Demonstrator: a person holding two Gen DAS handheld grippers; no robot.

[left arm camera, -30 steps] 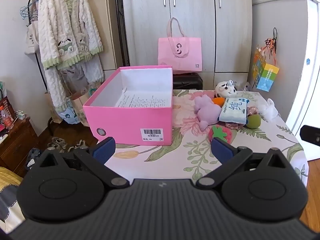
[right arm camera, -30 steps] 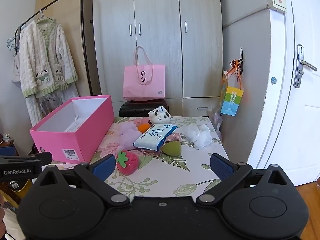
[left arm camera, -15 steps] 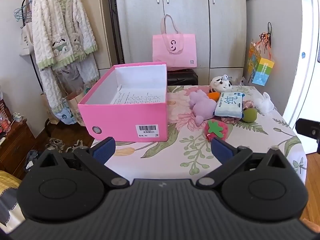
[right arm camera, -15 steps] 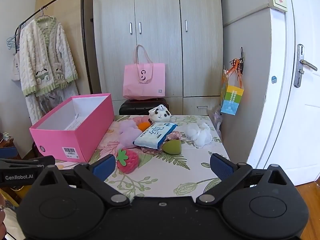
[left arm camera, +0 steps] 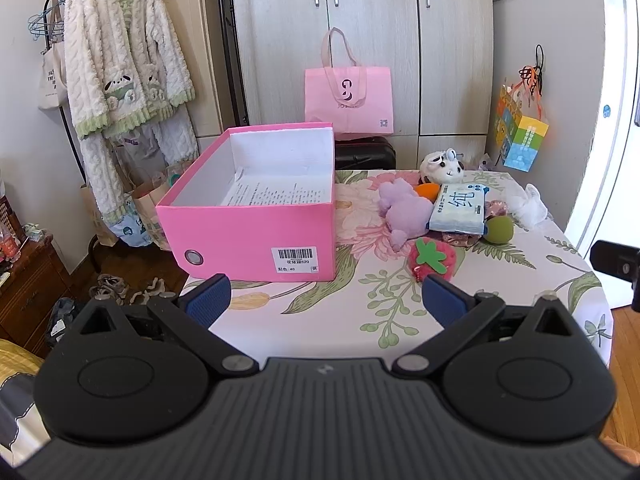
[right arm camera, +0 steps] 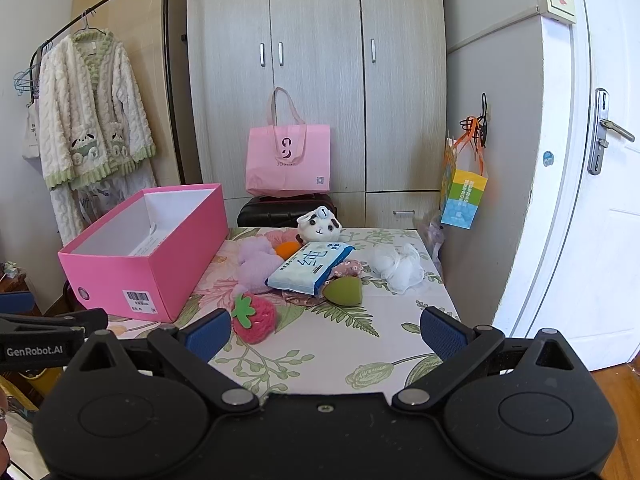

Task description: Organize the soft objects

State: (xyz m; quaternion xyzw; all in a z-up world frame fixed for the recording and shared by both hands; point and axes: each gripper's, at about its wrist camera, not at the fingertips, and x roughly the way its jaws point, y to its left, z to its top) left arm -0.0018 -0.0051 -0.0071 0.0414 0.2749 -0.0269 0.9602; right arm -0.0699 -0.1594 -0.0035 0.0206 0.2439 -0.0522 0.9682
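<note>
Nearest the cameras, both claws hang over the near edge of the desk, w/ floral cloth on it. Left claw is spread wide, blue pads far apart, nothing btwn them. Right claw likewise wide open and empty; its left pad sits just in front of the red strawberry plush in that view, not touching as far as I can tell.

Next back on the left side of the desk: open pink shoe box, barcode label on its near wall, only a printed sheet lying inside. Soft things are all outside the box, bunched to its right. Strawberry plush is closest, then a green egg-shaped sponge beside a flowery fabric piece. Blue-white tissue pack rests on top of the pile, leaning across a purple plush. An orange item pokes out behind the pack. White mesh pouf lies apart, toward the right edge. Panda plush sits at the far edge.

Behind the desk: black suitcase, pink tote bag on it, wardrobe doors. Fluffy cream jacket hangs on a rack far left.
</note>
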